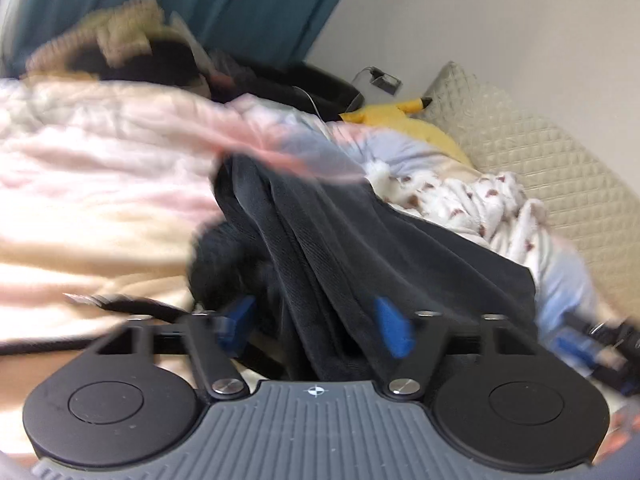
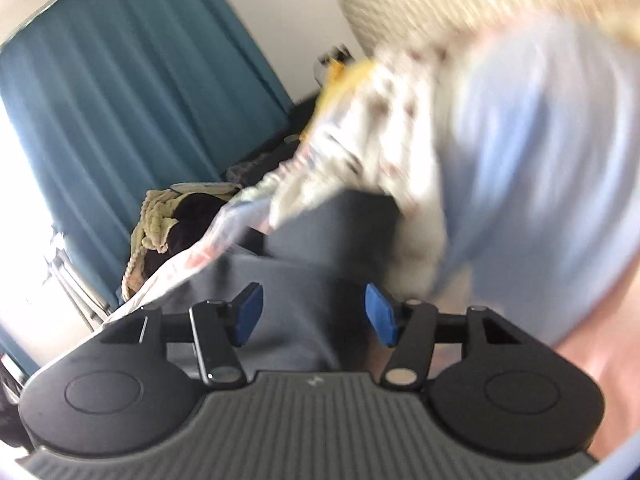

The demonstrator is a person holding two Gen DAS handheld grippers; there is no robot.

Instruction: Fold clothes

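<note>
The black garment (image 1: 320,240) lies bunched on the bed, against the pink blanket (image 1: 100,160). The left gripper (image 1: 316,322) stands wide open; garment folds hang between its blue pads without being pinched. The right gripper (image 2: 314,314) is likewise wide open, holding nothing, over the same dark cloth. No neat fold is visible; folding judged incomplete. Motion blur obscures detail.

One dark garment (image 1: 320,232), one teal curtain (image 1: 224,8), one yellow plush toy (image 1: 384,114)
</note>
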